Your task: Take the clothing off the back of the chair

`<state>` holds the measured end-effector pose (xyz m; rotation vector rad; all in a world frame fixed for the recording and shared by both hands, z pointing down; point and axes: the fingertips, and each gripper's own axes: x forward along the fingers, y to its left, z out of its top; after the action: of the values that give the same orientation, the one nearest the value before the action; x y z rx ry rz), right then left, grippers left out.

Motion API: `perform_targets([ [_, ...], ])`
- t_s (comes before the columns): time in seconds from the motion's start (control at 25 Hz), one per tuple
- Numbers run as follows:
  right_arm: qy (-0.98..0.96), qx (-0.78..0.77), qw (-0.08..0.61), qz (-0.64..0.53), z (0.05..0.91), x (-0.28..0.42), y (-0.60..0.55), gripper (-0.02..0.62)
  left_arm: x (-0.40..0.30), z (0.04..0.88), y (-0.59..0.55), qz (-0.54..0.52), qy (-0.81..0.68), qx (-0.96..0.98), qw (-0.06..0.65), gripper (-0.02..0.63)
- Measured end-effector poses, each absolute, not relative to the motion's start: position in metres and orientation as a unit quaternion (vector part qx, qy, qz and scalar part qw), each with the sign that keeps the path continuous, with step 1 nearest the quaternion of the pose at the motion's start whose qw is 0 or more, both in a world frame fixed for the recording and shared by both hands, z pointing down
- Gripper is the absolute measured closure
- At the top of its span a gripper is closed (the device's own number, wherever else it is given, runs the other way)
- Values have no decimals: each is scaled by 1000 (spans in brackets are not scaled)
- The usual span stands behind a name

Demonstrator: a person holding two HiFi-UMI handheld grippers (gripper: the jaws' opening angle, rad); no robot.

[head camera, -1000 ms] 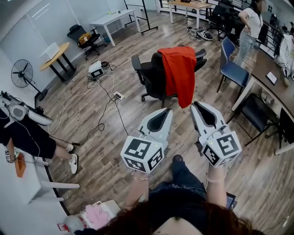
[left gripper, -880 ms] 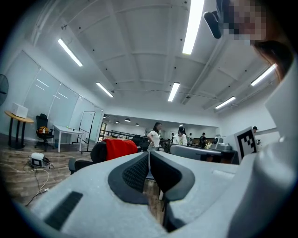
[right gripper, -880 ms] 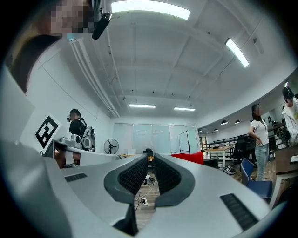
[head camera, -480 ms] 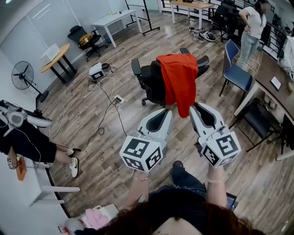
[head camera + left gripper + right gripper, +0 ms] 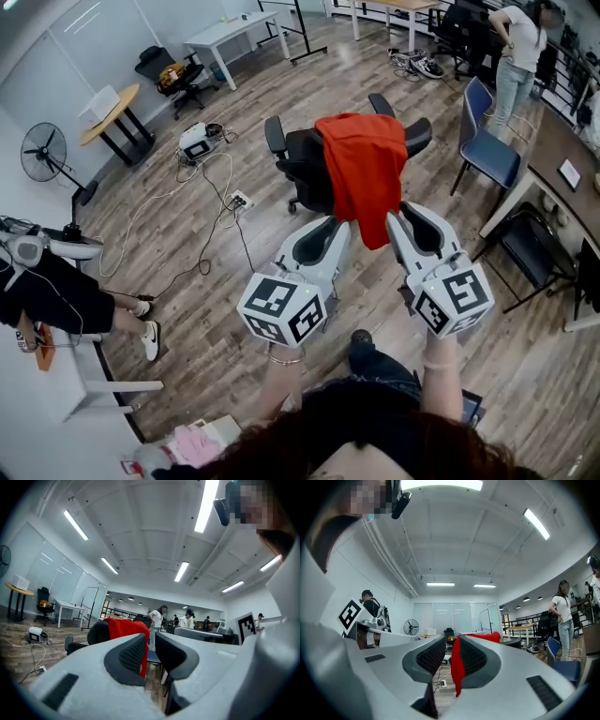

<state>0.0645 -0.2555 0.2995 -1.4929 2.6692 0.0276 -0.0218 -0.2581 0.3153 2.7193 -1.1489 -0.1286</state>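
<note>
Lining up for the pull, nothing gripped yet.
I am holding the left gripper level, its jaws having just been opening to a narrow gap with nothing between them. I am aiming past the black chair, where the red clothing is hanging over the backrest, long axis vertical, hem pointing floorward. The right gripper is likewise opening slightly, empty, near that hem.

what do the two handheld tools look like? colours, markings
Left tool and right tool: matching light grey moulded shells tapering to two jaws with dark ribbed pads. Each carries a white cube of black square markers at the rear. Thin bracelet on the left wrist.
</note>
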Motion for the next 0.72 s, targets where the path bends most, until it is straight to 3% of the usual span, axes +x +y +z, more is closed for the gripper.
perform_targets([
  [0.72,869,-493,33,-16,321,93,-340,450,-17,332,-343,-47,-411,901,133,432],
])
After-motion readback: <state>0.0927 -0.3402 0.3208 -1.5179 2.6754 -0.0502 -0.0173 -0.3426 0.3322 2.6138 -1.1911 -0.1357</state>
